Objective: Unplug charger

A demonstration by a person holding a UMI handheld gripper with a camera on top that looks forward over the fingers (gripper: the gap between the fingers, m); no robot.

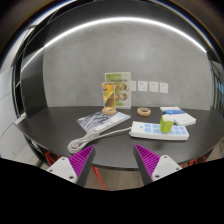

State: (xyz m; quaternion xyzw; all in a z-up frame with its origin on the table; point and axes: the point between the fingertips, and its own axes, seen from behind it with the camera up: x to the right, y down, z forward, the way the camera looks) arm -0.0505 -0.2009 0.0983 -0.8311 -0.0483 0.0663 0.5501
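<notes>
Beyond spread, empty fingers (113,160): power strip (153,128) with green charger (167,124) plugged in (no writing legible), near table (60,125) front edge, open room ahead.

White rectangular power strip (152,130) lying flat on dark table, small white-and-green charger (167,125) plugged upright into its far end

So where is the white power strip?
In the gripper view, the white power strip lies on the dark table beyond the open gripper, right of the grey adapter, near the tape roll.
</notes>
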